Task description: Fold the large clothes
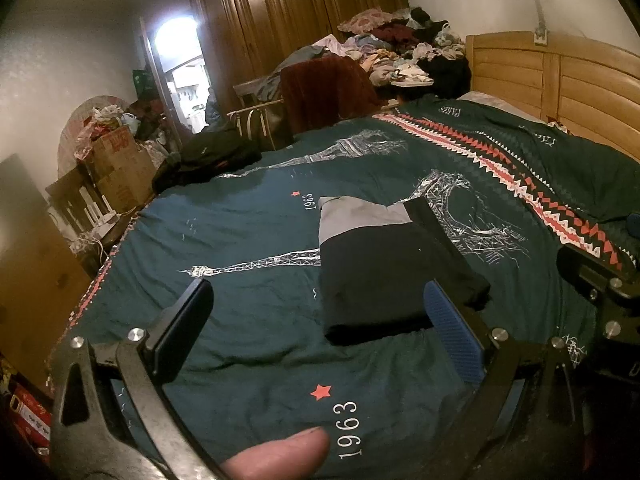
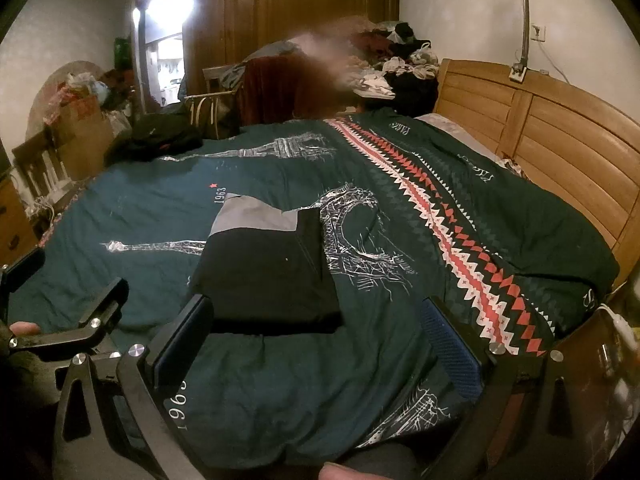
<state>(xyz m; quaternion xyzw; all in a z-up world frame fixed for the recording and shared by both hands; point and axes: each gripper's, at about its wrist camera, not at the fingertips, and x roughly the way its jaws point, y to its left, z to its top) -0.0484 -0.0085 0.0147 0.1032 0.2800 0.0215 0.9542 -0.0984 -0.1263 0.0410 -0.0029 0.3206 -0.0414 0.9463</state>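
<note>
Jaws wide and empty on both the left gripper (image 1: 320,320) and right gripper (image 2: 320,328), hovering just short of the folded dark garment (image 2: 268,268) lying flat on the bedspread (image 2: 120,208). Looks nearly finished; I'd press the edges square.

Two hand-held black claws with blue pads

The left claw (image 1: 320,320) and right claw (image 2: 320,328) share black angular frames, silver round screws near each finger's base, and ribbed blue pads (image 1: 454,332) lining the fingers' inner faces.
</note>
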